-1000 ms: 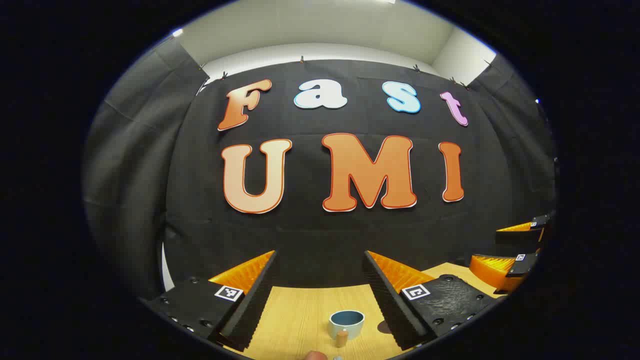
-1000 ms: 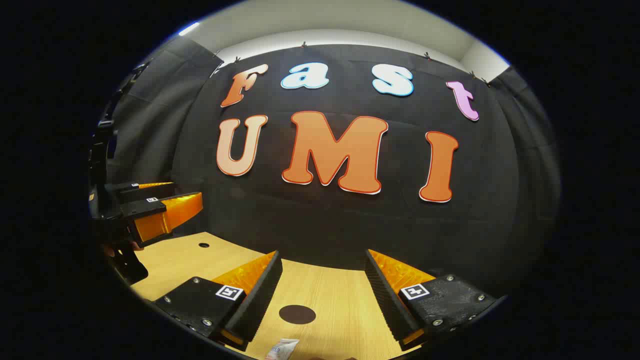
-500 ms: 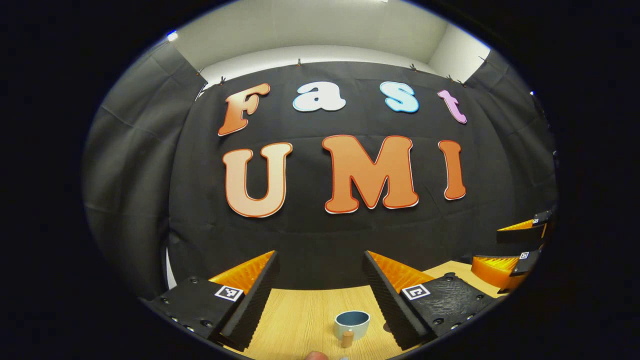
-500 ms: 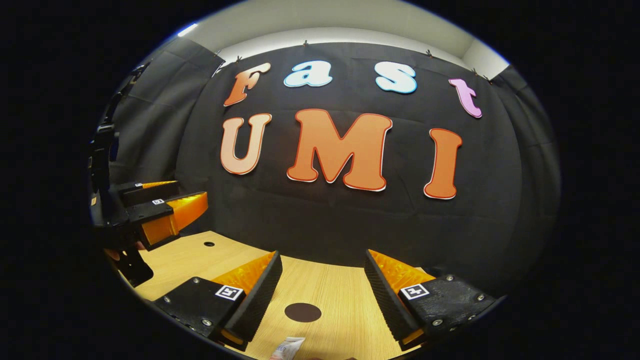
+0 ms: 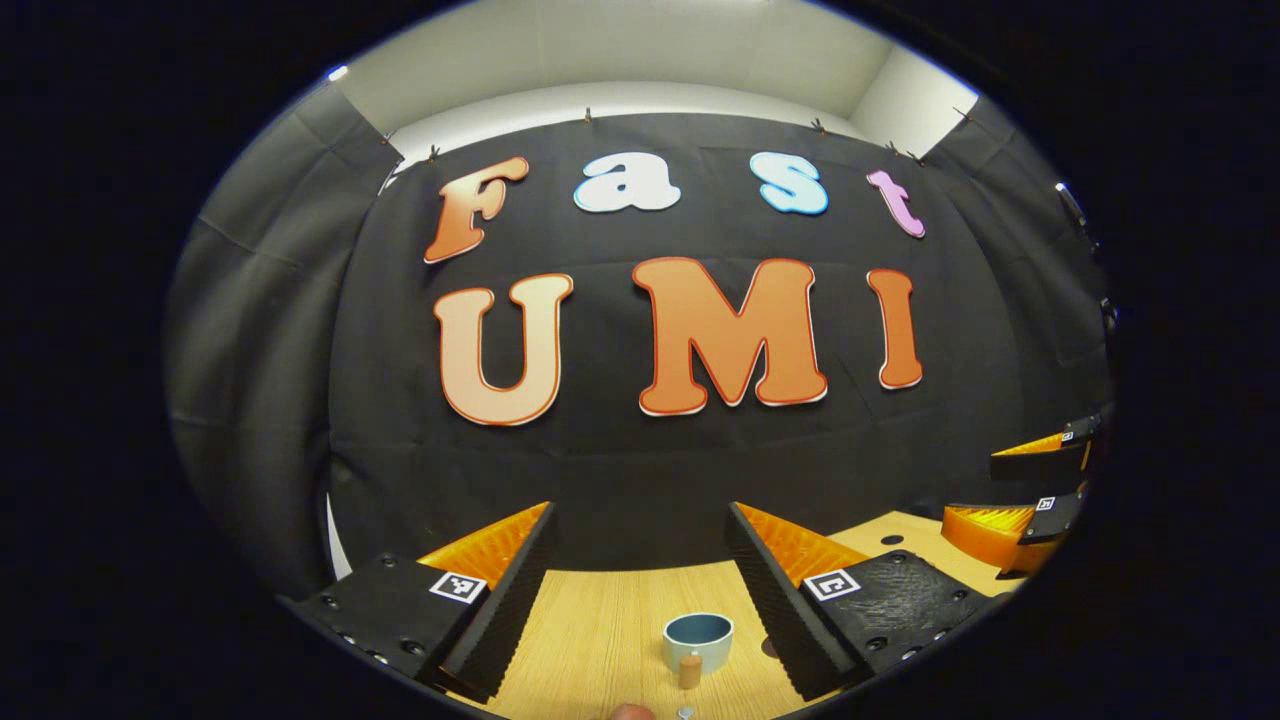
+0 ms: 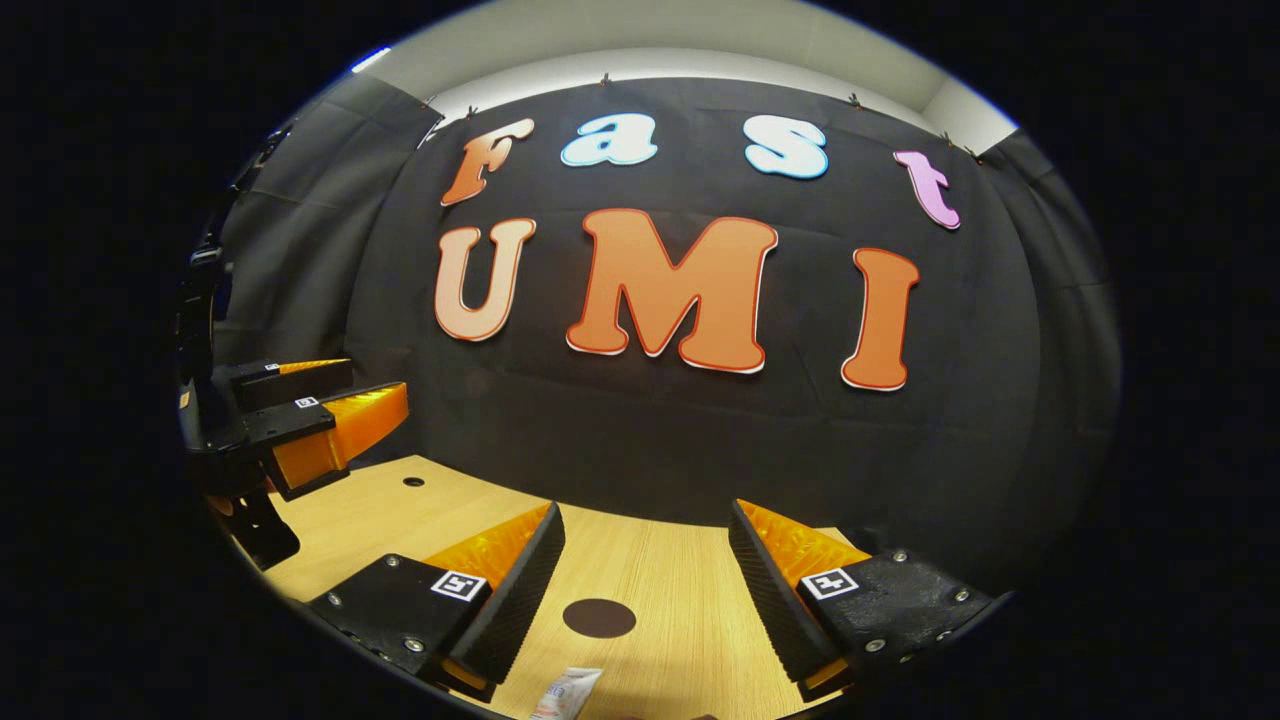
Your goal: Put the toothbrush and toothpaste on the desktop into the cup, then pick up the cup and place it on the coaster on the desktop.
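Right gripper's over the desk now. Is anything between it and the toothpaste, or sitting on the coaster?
Nothing visible. The right gripper is open, with the toothpaste lying just below it on bare desktop. The dark coaster lies flat with nothing on it.

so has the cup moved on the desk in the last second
Cannot tell. In the left gripper view the cup drifts only slightly against the desk, and the wall drifts too, so it is probably the camera.

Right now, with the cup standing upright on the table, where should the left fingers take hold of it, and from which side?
Grip the cup across its side wall, coming in level from the near side. It stands upright with its open mouth facing up, and the left gripper is open, its fingers apart, lined up on it.
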A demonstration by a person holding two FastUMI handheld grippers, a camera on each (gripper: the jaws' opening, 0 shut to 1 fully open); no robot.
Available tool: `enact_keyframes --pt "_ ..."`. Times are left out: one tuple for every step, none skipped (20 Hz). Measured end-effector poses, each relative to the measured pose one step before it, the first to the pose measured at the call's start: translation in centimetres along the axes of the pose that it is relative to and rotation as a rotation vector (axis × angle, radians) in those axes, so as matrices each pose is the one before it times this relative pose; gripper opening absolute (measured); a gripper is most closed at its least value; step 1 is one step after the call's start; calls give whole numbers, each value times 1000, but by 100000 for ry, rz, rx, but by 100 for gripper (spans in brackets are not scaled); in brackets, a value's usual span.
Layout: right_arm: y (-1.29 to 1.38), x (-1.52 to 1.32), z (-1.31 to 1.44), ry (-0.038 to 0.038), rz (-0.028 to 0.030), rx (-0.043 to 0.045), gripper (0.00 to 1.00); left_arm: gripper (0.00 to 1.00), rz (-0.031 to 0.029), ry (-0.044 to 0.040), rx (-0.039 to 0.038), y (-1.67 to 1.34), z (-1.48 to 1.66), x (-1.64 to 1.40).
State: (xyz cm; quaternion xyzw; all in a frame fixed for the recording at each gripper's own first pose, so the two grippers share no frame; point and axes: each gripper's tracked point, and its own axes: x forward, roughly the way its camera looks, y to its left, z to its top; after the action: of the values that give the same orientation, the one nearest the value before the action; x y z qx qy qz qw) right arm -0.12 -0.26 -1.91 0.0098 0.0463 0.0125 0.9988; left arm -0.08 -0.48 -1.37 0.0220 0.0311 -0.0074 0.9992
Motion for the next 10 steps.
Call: enact_keyframes --pt "-50 -7 -615 2427 261 316 99 100 -213 2653 831 -154 -677 157" --pt "72 -74 -846 2720 583 251 99 99 -841 2766 -21 -396 -841 11" --pt "-3 2 -839 2975 72 572 99 99 -1009 3358 -499 -275 -730 123" --pt "64 9 -708 2735 277 738 99 99 -1289 3376 -317 -430 -1086 104" --pt "160 65 -745 2639 376 732 99 99 -546 3558 163 -306 -1006 175" --pt "261 53 -828 2821 563 472 99 100 -666 3351 328 -133 -770 61" --pt "148 108 -879 2790 664 264 99 99 -838 3241 321 -298 -811 174" --pt "299 91 -853 2885 512 -33 98 99 -854 3512 95 -234 -1104 209" --pt "189 103 -898 3336 534 -170 98 99 -754 4002 -53 -333 -1027 196" --pt "373 194 -1080 3166 704 125 98 99 -959 4238 -225 -348 -1334 50"
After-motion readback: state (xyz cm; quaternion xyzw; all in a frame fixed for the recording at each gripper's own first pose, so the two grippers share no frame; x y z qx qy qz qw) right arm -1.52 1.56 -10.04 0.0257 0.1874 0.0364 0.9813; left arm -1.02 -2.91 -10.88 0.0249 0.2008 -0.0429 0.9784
